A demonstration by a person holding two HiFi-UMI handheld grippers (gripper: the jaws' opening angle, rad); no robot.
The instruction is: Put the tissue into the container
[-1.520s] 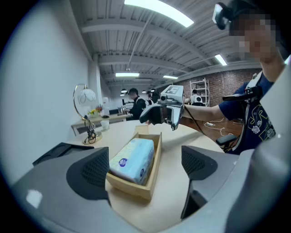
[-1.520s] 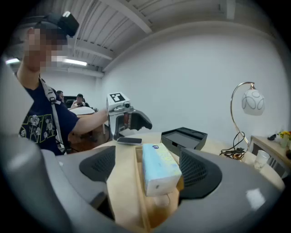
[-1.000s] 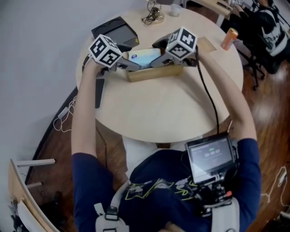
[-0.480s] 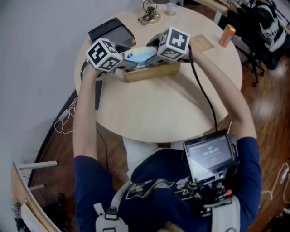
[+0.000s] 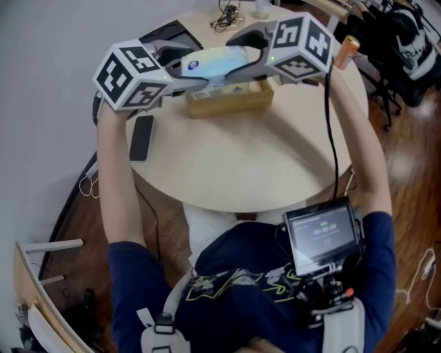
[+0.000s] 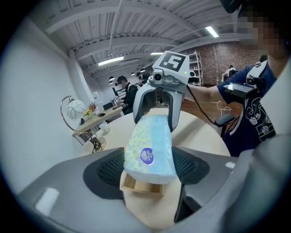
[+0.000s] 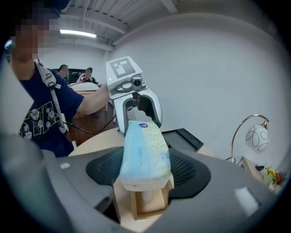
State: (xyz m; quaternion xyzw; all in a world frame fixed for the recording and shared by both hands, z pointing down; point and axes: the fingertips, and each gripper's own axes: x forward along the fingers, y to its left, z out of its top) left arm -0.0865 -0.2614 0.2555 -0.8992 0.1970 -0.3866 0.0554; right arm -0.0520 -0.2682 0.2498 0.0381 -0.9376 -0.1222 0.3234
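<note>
A soft pale-blue tissue pack (image 5: 213,63) hangs in the air, gripped at both short ends. My left gripper (image 5: 185,77) is shut on its left end, my right gripper (image 5: 246,58) on its right end. In the left gripper view the tissue pack (image 6: 150,143) sits between the pads of my left gripper (image 6: 150,169), with the right gripper (image 6: 157,111) clamped on the far end. The right gripper view mirrors this: the tissue pack (image 7: 143,152) runs from my right gripper (image 7: 146,172) to the left gripper (image 7: 138,113). The open wooden container (image 5: 227,103) stands on the table directly below.
On the round table (image 5: 241,165) a black phone (image 5: 141,136) lies at the left and a black flat box (image 5: 160,36) at the far left. An orange can (image 5: 348,52) stands at the far right, cables (image 5: 229,17) at the far edge. People sit in the background.
Both grippers closed on the tissue pack's ends at the container and lifted it up, well above the container.
</note>
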